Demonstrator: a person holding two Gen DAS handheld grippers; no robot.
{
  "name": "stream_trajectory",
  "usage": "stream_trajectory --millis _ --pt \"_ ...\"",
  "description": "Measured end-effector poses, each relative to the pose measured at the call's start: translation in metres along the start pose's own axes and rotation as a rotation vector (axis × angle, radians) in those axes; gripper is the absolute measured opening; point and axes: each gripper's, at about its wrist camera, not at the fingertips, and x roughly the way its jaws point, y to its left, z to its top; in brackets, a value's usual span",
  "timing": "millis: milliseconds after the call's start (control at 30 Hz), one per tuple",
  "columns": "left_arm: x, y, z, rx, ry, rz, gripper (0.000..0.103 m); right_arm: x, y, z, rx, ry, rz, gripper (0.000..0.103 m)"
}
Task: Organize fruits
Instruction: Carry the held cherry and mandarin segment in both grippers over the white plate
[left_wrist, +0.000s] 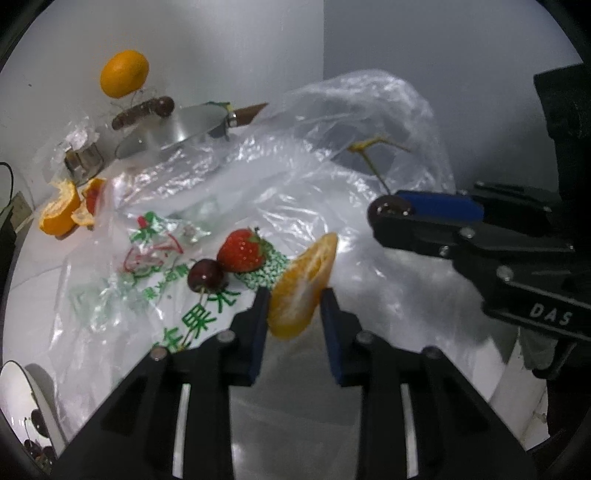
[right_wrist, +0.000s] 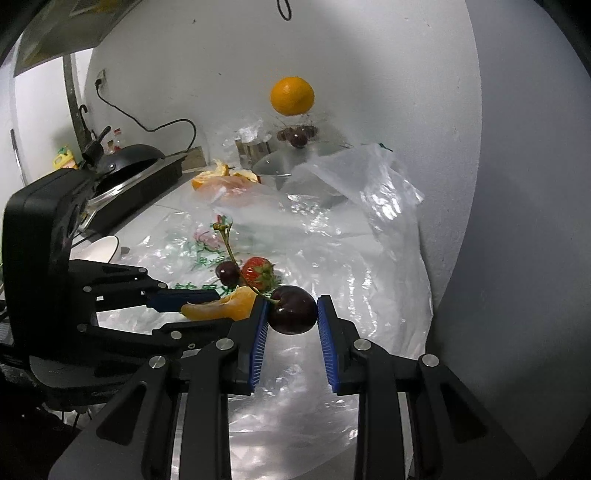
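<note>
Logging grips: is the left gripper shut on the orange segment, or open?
Shut on it. The left gripper has the orange segment pinched between both blue pads, lifted clear of the plastic bag.

A home kitchen counter — a black wok (right_wrist: 125, 157) on a cooktop (right_wrist: 140, 188), a cleaver (left_wrist: 173, 129), orange peels (left_wrist: 64, 210) and crumpled plastic bags (left_wrist: 295, 173) against a white wall (right_wrist: 369, 74).

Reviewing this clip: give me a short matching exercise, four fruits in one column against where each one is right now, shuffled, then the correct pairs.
Things:
1. orange segment
2. dark cherry
3. strawberry
4. whole orange

Places:
A. perched on a wire stand by the wall
B. between the left gripper's jaws
C. lying on the printed plastic bag
D. between the right gripper's jaws

Pairs: 1-B, 2-D, 3-C, 4-A
</note>
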Motion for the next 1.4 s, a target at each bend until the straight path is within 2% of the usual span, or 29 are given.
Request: stream_trajectory --millis 700,1400 --pt "-0.080 0.032 -0.038 -0.061 -0.087 0.019 0.028 -0.022 0.069 0.010 -0.087 -0.025 -0.003 0.028" --pt "-0.143 0.104 -0.095 -0.172 -0.154 0.064 0.028 0.001 0.157 0.028 -0.188 -0.026 0.045 0.028"
